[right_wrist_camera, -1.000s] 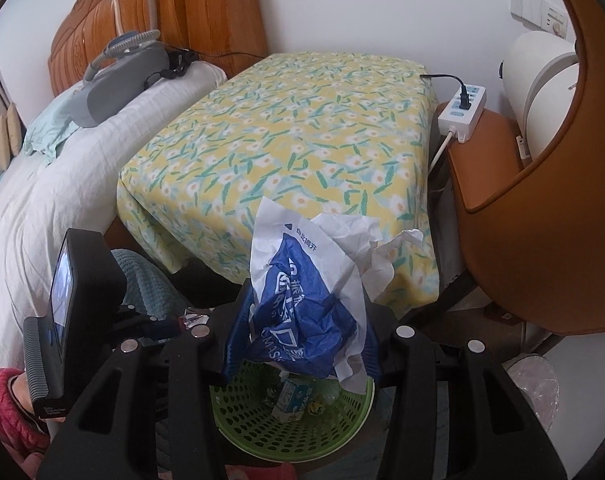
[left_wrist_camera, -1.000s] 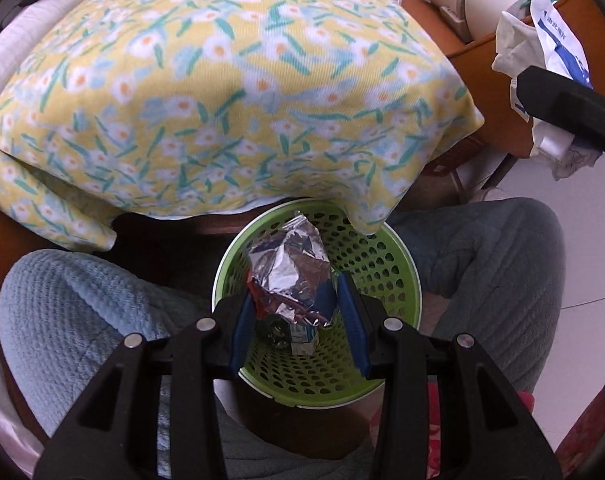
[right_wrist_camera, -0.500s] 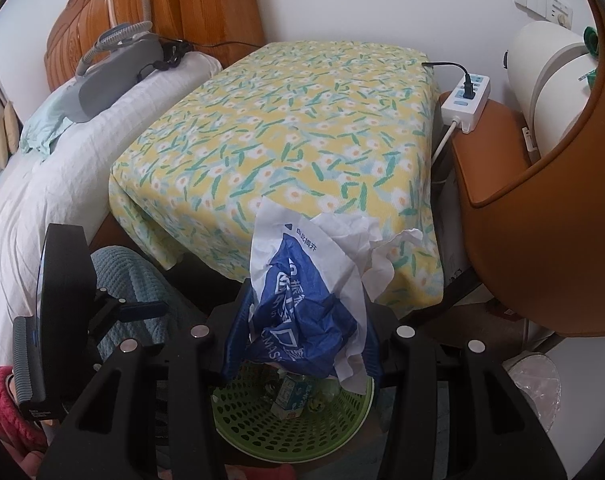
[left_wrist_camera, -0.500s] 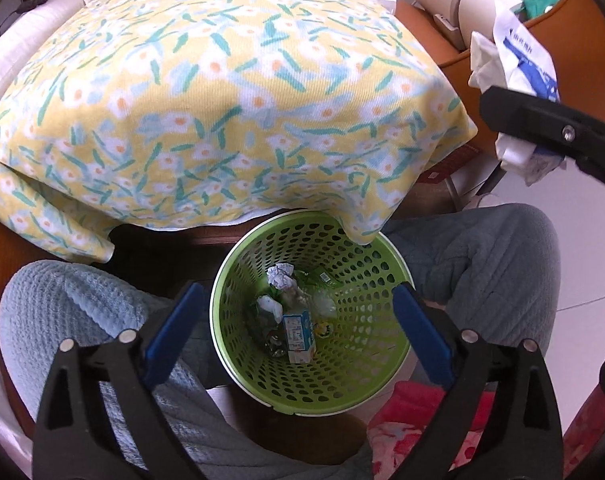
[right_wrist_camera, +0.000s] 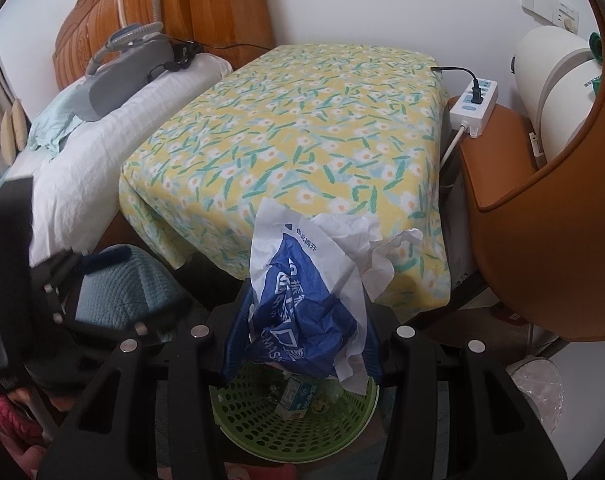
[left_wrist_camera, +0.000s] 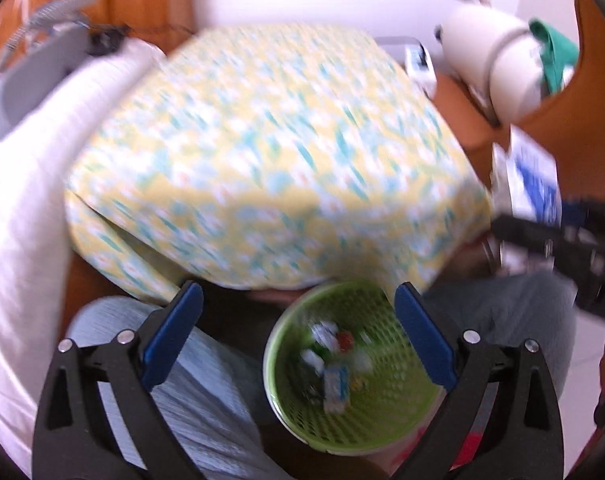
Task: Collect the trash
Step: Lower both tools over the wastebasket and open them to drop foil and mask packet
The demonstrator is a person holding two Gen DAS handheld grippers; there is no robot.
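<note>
A green perforated waste basket [left_wrist_camera: 402, 416] sits between the person's knees, holding a small carton [left_wrist_camera: 336, 388] and crumpled scraps. My left gripper [left_wrist_camera: 298, 340] is open and empty, up and to the left of the basket; this view is blurred. My right gripper [right_wrist_camera: 302, 344] is shut on a crumpled blue and white wrapper [right_wrist_camera: 302, 280] with white paper, held just above the basket [right_wrist_camera: 262, 428]. The right gripper and wrapper [left_wrist_camera: 538, 188] also show at the right edge of the left wrist view.
A table under a yellow floral cloth [right_wrist_camera: 302, 128] stands just beyond the basket. A white bed [right_wrist_camera: 102, 132] with a grey device lies left. An orange chair [right_wrist_camera: 542, 200], a power strip [right_wrist_camera: 474, 104] and white paper rolls [right_wrist_camera: 554, 68] are right.
My left gripper opened and dropped the silver foil wrapper into the basket, then rose and swung left. My right gripper kept the blue wrapper over the basket.
</note>
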